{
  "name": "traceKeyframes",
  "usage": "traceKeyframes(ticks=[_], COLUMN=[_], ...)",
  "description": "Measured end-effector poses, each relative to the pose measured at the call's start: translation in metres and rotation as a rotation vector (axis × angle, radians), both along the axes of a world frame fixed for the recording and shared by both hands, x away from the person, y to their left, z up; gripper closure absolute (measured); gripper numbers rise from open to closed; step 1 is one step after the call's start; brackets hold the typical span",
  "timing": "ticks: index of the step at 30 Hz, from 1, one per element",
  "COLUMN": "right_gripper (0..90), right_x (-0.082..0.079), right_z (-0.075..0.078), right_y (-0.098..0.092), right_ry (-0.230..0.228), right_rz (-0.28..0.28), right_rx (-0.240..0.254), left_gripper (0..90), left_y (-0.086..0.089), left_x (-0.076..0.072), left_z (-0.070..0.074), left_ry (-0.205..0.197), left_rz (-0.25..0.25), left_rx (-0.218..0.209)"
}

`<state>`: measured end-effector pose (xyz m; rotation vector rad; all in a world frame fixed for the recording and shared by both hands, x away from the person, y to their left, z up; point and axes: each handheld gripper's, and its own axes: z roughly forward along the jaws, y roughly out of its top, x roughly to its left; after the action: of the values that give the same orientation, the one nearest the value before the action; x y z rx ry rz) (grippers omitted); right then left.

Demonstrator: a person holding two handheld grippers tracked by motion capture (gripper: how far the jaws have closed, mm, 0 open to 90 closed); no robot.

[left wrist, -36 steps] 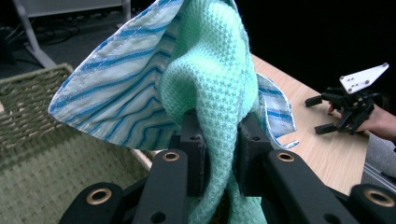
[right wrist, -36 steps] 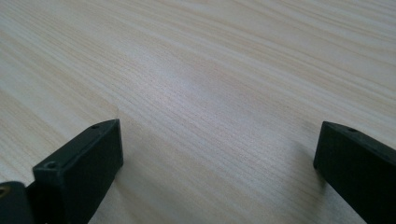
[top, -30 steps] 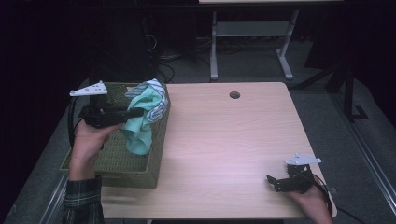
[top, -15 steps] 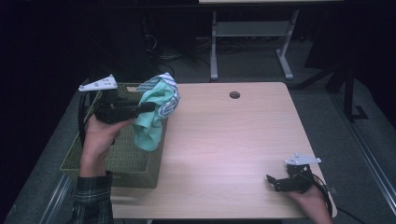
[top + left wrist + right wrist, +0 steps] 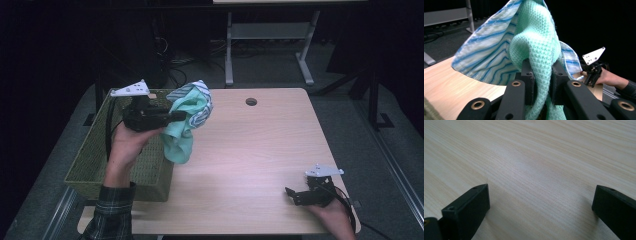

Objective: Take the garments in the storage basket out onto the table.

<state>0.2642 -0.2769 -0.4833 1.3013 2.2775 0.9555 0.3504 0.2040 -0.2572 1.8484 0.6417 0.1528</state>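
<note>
Dark room, pale wood table (image 5: 260, 150). Left gripper (image 5: 172, 117) clenched on mint cloth (image 5: 187, 120), hanging over basket (image 5: 90, 165) edge. Soft, light, floppy; pinch thick bunched fold, reckon thin edge slips. Right gripper (image 5: 290, 192) released, resting on table.

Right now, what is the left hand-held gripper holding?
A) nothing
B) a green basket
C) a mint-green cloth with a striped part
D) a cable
C: the left hand-held gripper has its jaws clamped on the mint-green cloth, lifted beside the basket.
</note>
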Motion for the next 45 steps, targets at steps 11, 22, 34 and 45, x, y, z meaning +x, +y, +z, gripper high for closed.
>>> traceKeyframes(ticks=[11, 22, 34, 45], right_gripper=[0.9, 0.9, 0.8, 0.9], right_x=[0.000, 0.000, 0.000, 0.000], right_z=[0.000, 0.000, 0.000, 0.000], right_y=[0.000, 0.000, 0.000, 0.000], right_ry=[0.000, 0.000, 0.000, 0.002], right_rz=[0.000, 0.000, 0.000, -0.002], right_rx=[0.000, 0.000, 0.000, 0.002], left_gripper=[76.0, 76.0, 76.0, 76.0], left_y=[-0.029, -0.053, -0.081, -0.110], left_x=[0.004, 0.003, 0.006, 0.005], left_z=[-0.010, -0.025, -0.050, -0.074], left_ry=[0.016, 0.023, 0.055, 0.105], left_rz=[-0.037, -0.061, -0.087, -0.132], left_rx=[-0.027, -0.016, 0.020, 0.069])
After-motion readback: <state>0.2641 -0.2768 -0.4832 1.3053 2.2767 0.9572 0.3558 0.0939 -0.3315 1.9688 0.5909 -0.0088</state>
